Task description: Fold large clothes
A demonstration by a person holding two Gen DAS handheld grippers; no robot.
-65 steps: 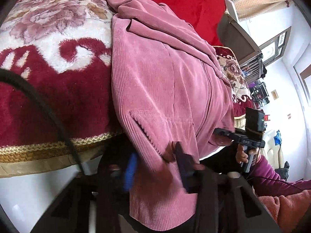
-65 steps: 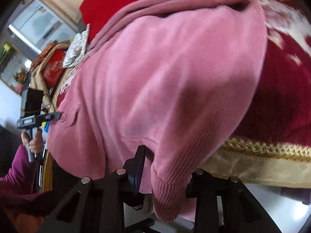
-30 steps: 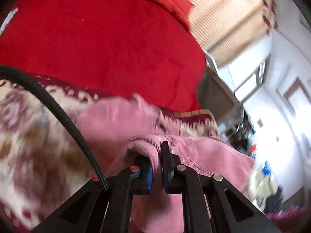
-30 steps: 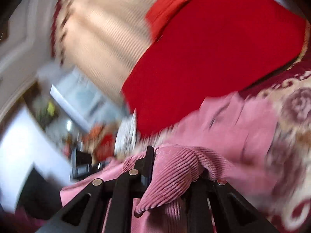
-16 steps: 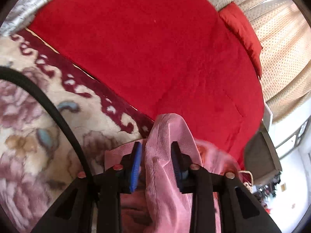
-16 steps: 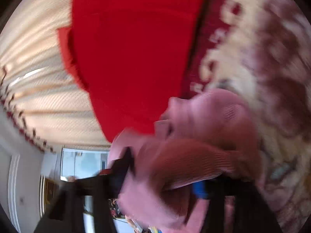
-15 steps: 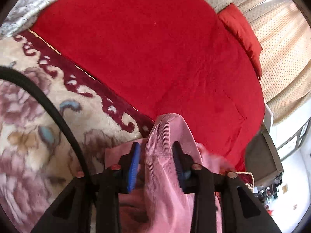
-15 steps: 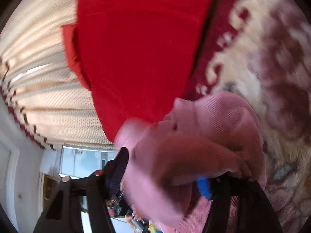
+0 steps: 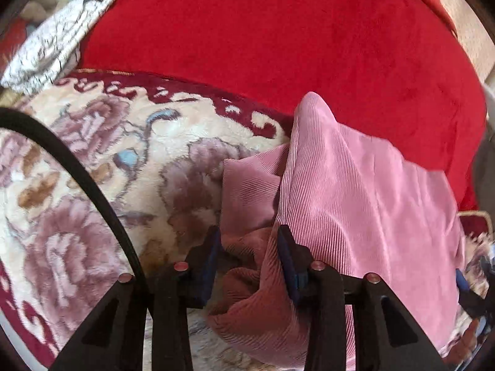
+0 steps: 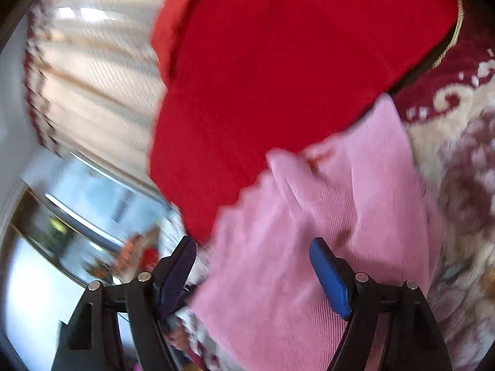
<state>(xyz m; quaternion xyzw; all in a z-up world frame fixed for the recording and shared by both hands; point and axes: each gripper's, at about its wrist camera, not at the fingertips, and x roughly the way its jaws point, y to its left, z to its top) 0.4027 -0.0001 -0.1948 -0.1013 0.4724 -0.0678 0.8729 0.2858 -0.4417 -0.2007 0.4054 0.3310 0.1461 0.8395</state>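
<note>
Jacket (image 9: 355,191), pink corduroy, folded over on a flowered blanket (image 9: 92,170) against a red bedspread (image 9: 278,40); near end cut off at the bottom of both views; sleeves and collar not made out. Left gripper (image 9: 249,253): jaws have just been opening, now parted, a bunched fold lying loose between them. Right gripper (image 10: 253,272): jaws have just been opening further, now spread wide over the cloth without pinching it; view blurred. Black cable (image 9: 77,170) crosses left view; white patterned cloth (image 9: 52,43) at far corner.
</note>
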